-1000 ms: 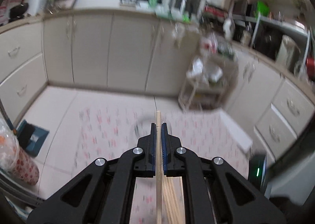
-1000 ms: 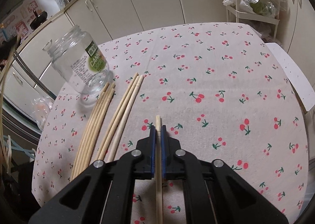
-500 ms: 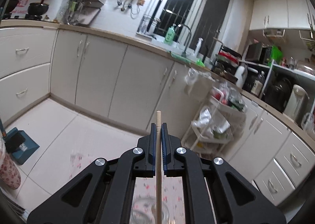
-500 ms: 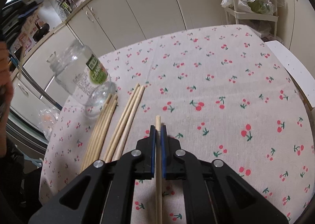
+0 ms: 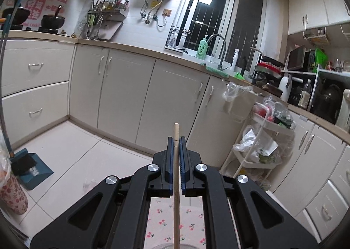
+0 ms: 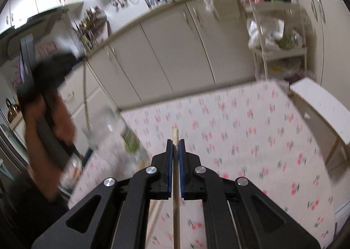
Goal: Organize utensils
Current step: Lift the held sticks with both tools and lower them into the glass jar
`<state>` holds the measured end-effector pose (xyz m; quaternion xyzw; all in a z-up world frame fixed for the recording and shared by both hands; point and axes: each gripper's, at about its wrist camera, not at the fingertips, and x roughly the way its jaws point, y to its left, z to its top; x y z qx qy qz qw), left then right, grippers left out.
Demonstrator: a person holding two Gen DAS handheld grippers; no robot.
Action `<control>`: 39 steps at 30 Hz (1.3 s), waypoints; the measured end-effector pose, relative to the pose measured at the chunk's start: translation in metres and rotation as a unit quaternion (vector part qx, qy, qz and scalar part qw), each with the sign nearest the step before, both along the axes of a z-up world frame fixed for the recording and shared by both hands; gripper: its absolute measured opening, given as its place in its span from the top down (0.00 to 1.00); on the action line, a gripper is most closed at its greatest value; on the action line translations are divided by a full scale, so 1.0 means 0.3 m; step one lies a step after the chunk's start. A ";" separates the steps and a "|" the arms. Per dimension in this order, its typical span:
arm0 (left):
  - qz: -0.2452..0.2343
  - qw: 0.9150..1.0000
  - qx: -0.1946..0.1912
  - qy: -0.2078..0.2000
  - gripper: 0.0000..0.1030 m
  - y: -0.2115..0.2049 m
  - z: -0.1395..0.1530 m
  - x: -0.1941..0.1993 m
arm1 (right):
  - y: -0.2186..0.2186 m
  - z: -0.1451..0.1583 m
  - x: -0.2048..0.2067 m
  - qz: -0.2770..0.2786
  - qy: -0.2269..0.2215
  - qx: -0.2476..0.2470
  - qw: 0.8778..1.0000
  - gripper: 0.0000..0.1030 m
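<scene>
My left gripper point(image 5: 175, 142) is shut on a wooden chopstick point(image 5: 176, 183) and points level across the kitchen, high above the table. A curved glass rim shows at the bottom edge under the chopstick. My right gripper point(image 6: 175, 143) is shut on another wooden chopstick point(image 6: 176, 194) above the cherry-print tablecloth point(image 6: 251, 130). In the blurred right wrist view the clear glass jar point(image 6: 118, 135) with a green label stands at the table's left side. The left gripper point(image 6: 39, 87) shows there, held by a hand, with its chopstick point(image 6: 86, 100) reaching down into the jar's mouth. More chopsticks on the cloth are mostly hidden behind my right gripper.
Cream cabinets point(image 5: 140, 95) line the far walls. A white trolley with bags point(image 5: 260, 146) stands at the right. A blue dustpan point(image 5: 32, 168) lies on the floor at left. A white stool point(image 6: 321, 104) stands beside the table's right edge.
The left gripper has tilted up from the table to a level view and carried its chopstick over the jar. The right gripper has lifted and tilted up with its chopstick; its view is blurred.
</scene>
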<state>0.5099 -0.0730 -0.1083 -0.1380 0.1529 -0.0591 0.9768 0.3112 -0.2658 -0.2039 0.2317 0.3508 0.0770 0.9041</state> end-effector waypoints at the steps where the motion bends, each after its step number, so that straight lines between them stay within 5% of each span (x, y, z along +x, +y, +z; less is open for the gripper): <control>1: -0.002 1.000 0.003 0.002 0.95 0.003 -0.018 -0.016 | -0.001 0.016 0.010 -0.003 -0.008 0.003 1.000 0.94; 24: -0.066 0.992 0.091 0.062 0.94 0.019 -0.157 -0.247 | 0.084 0.207 0.190 -0.038 -0.108 0.086 0.990 0.94; 27: -0.072 0.990 0.091 0.074 0.78 0.056 -0.162 -0.302 | 0.113 0.231 0.237 -0.044 -0.125 0.103 0.986 0.94; 29: -0.065 0.991 0.089 0.072 0.59 0.087 -0.164 -0.343 | 0.135 0.242 0.272 -0.047 -0.136 0.109 0.984 0.94; 39: -0.033 0.995 0.032 0.085 0.47 0.246 -0.194 -0.410 | 0.198 0.243 0.405 -0.107 -0.180 0.116 0.971 0.94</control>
